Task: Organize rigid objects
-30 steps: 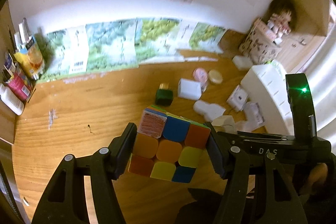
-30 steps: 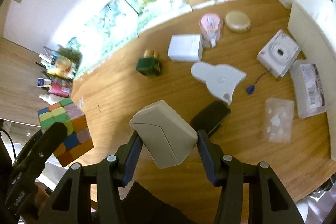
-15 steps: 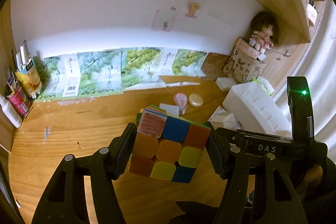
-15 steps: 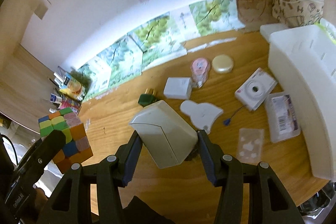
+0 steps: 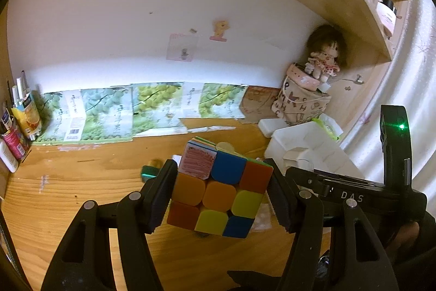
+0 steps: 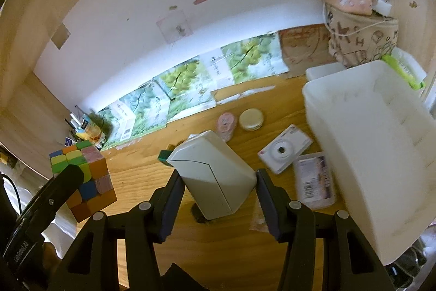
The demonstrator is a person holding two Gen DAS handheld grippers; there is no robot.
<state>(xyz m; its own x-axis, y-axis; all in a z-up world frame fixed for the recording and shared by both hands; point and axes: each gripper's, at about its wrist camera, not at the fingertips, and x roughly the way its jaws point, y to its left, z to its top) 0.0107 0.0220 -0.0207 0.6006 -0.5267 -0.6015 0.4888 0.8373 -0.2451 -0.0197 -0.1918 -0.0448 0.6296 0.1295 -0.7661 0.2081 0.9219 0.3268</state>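
both grippers loaded, raised above the wooden desk [image 6: 231, 244] near the white plastic bin [image 6: 381, 154].
left gripper [image 5: 220, 198] clamps the multicoloured puzzle cube [image 5: 220, 190]; right gripper [image 6: 218, 195] pinches a slanted cream plastic box [image 6: 215, 176], apparently for dropping into the bin at right.

My cube [image 5: 219, 188] sits left of my box [image 6: 214, 176]; the bin [image 6: 376, 143] stands right, camera [image 6: 284, 150] before it.

I see a glossy plastic puzzle cube [image 5: 220, 188], one tile roughly scribbled, between matt black plastic fingers [image 5: 160, 195]. The smooth off-white plastic box [image 6: 214, 176] looks satin; the desk [image 5: 68, 195] is varnished wood grain.
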